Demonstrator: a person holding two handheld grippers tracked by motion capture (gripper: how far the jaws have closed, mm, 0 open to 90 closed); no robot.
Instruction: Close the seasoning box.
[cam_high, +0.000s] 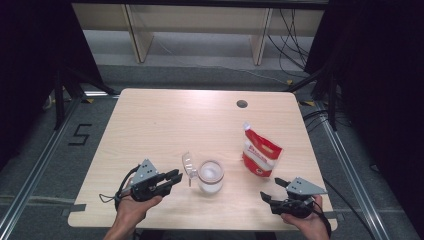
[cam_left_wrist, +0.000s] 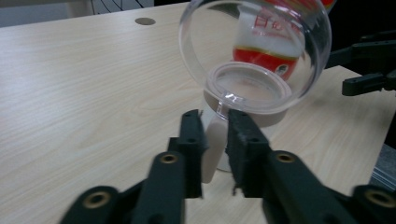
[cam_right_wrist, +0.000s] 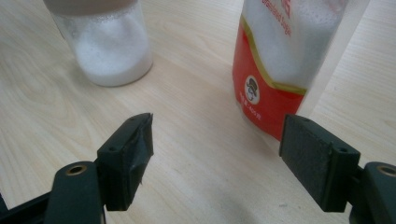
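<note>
Left gripper (cam_left_wrist: 215, 122) pinched on the jar's (cam_high: 210, 176) flip-lid tab (cam_left_wrist: 211, 149)

Sitting right beside the jar, lid (cam_left_wrist: 254, 46) swung up; right gripper (cam_right_wrist: 217, 140) wide open, empty, pouch (cam_right_wrist: 285, 70) just ahead.

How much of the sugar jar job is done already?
Done: the jar has its clear hinged lid flipped open, and there is white powder inside. In hand: the left gripper is pinching the jar's handle to steady it. Left: the right gripper is open, empty and pointed at the red and white pouch, which stands untouched, so probably grabbing it and pouring come next.
</note>
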